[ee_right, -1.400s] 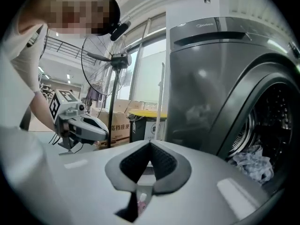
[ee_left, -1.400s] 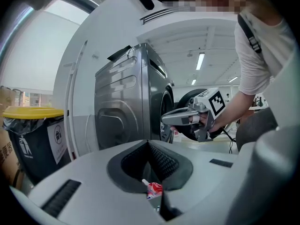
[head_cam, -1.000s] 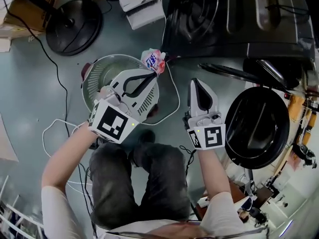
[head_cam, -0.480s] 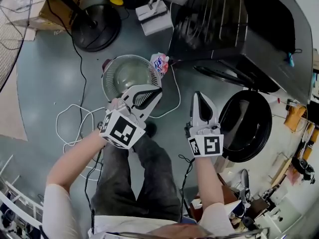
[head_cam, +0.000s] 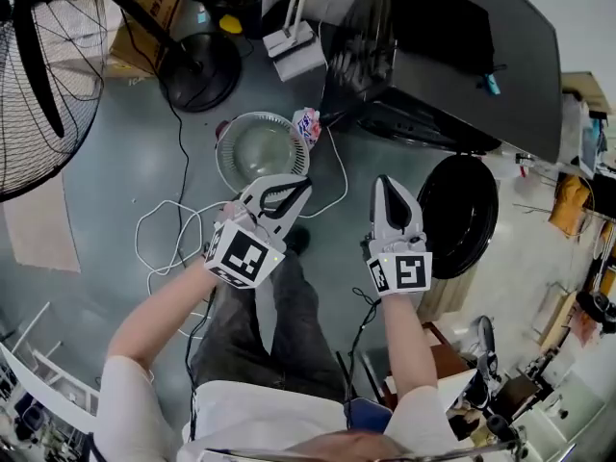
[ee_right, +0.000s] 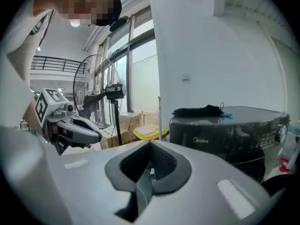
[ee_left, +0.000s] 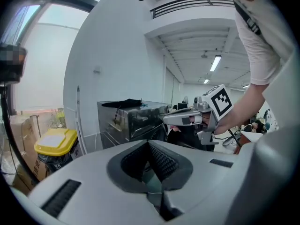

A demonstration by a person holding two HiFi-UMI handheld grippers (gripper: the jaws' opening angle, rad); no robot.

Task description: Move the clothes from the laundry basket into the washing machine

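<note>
A dark washing machine (head_cam: 452,75) is seen standing on the floor (head_cam: 115,191) at the upper right of the head view, with its round door (head_cam: 457,215) swung open towards the person. A dark cloth (ee_right: 197,111) is laid on the machine's top, with a small blue item (head_cam: 491,85) just beside it. A large standing fan (head_cam: 43,75) is set at the left edge of the floor. The round laundry basket (head_cam: 223,147) is placed on the floor just left of the machine's front, and only its pale bottom is shown inside it. The left tool (head_cam: 304,185) is held above the floor near the basket's near rim, its jaws clenched tip to tip with nothing between them. The right tool (head_cam: 383,178) is held beside it, near the open door, likewise clenched and empty. A small crumpled, colourfully printed item (head_cam: 306,123) is seen touching the basket's rim on the machine's side.
</note>
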